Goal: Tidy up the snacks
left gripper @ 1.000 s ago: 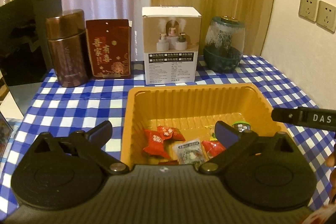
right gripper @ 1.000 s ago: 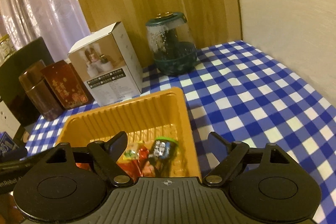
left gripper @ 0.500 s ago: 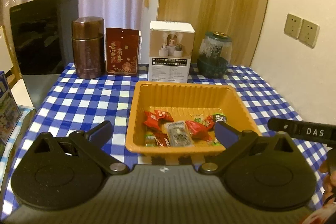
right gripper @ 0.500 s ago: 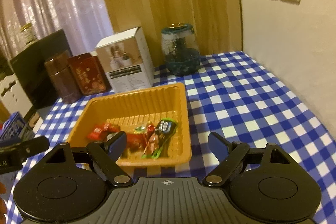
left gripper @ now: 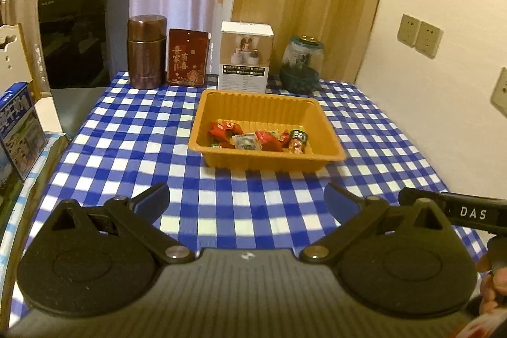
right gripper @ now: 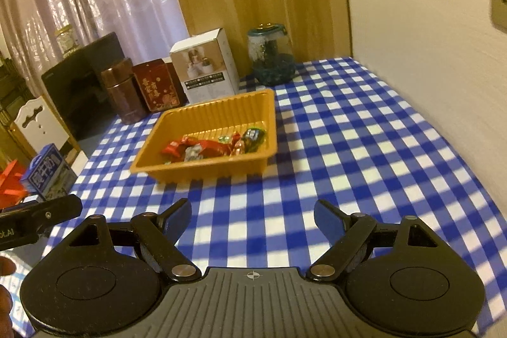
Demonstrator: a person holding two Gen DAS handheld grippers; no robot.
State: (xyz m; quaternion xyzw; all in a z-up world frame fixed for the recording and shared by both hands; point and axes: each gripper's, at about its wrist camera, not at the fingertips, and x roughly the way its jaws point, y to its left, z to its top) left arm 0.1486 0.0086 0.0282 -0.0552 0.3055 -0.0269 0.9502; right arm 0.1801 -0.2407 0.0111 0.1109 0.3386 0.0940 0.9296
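From your left wrist view, your left hand-held gripper (left gripper: 246,198) stands wide with nothing between its blue pads, hanging over bare checked cloth well short of the orange tray (left gripper: 326,119). The snacks (left gripper: 259,139) all lie in the near half of that tray, heaped toward its front wall. By the look of it the sorting is done, so the main risk is a careless sweep: the tray looks light and thin-walled, and a knock on its near rim could slide it or tip it and spill the wrappers back onto the surface (left gripper: 133,129). The other gripper's finger pokes in at the right edge, close to yours; crossing hands could clash the two.

From your right wrist view, your right hand-held gripper (right gripper: 253,219) is likewise spread wide and empty, over the cloth on the near side of the tray, well apart from it. The green-wrapped piece (right gripper: 253,137) sits tight against the tray's right corner; if you reach back in, a pad could catch that wall. Behind the tray, the white box (right gripper: 206,65) and glass jar (right gripper: 272,54) stand near; a long forward reach could topple them.
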